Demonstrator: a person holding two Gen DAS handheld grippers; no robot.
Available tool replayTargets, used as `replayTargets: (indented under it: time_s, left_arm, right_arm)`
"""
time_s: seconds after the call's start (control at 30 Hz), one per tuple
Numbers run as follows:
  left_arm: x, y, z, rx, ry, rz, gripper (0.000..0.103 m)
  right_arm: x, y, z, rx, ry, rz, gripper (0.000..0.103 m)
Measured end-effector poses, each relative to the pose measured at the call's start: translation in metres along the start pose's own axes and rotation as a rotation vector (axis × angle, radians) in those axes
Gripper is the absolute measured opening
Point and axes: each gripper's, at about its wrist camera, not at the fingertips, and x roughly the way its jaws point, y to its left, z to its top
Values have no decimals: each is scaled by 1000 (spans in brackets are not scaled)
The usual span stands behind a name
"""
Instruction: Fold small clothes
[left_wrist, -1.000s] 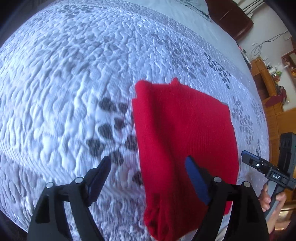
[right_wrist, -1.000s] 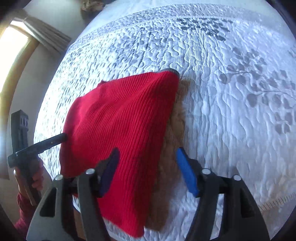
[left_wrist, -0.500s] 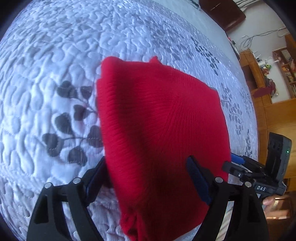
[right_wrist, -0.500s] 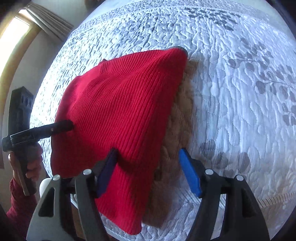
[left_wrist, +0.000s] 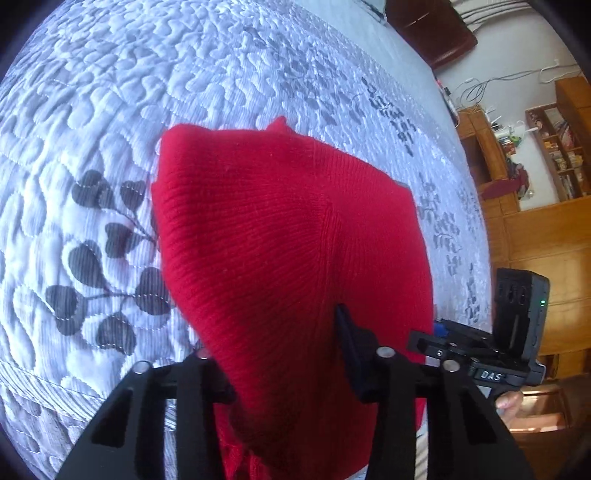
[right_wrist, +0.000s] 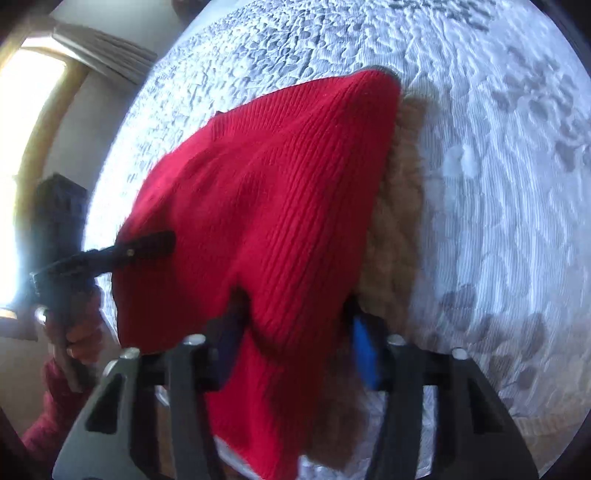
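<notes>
Red knit garment (left_wrist: 280, 240) front and centre, lying on the white quilted bedspread (left_wrist: 155, 77) with its near end hanging over the mattress edge, ribbed fabric bunching up where both tools have got into it. Left gripper (left_wrist: 273, 343) is right on the near end, jaws closing with the red knit gathered between them, one finger buried under the cloth and the other finger (left_wrist: 349, 343) pressed into the top of it. Right gripper (right_wrist: 295, 325) is doing the same on the other corner, jaws closing with a fold of the knit between them, blue pad (right_wrist: 364, 350) showing just beside the fabric edge. From the right wrist camera the garment rises in a tent toward its far corner, with a warm brownish shadow running along its right side on the quilt. Grey leaf prints (left_wrist: 107, 254) sit just left of the garment. Beyond the bed, wooden shelving (left_wrist: 554, 147) on one side, a bright window (right_wrist: 33, 122) on the other.
</notes>
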Motion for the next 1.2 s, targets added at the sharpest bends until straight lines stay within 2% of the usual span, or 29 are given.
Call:
replayTargets:
  time_s: [0.13,0.2,0.27,0.53,0.7,0.87,1.03,1.13,1.2]
  left_arm:
    - [-7,-6,-6,15,-35,-19,34]
    - [-13,-14,-7,13,-53,-45,34]
    - [-16,-26,-8,24,-63,-70,33]
    - [2,-105,-7,122,-74,-107,33]
    - [25,-168,4,189,-88,-135,33]
    - [56,-224,13,264,-122,-113,33]
    - [104,-233,14,255,-80,-39,33]
    - [131,-219,9,226,-43,25,35]
    - [141,-208,3,207,-33,34,38]
  right_arm:
    - [-13,4,-3,-7,-27,26,33]
    - [-27,2,-4,-2,-50,70,31]
    - [-41,2,-4,-14,-66,77,30]
    - [-104,-23,-10,-39,-131,5,29]
    - [-153,-57,-11,-43,-191,-68,29]
    - [-188,-104,-1,-33,-242,-122,29]
    - [-172,-162,4,38,-210,-123,30]
    - [-148,-187,-4,81,-175,-112,30]
    - [-137,-197,-11,91,-176,-92,32]
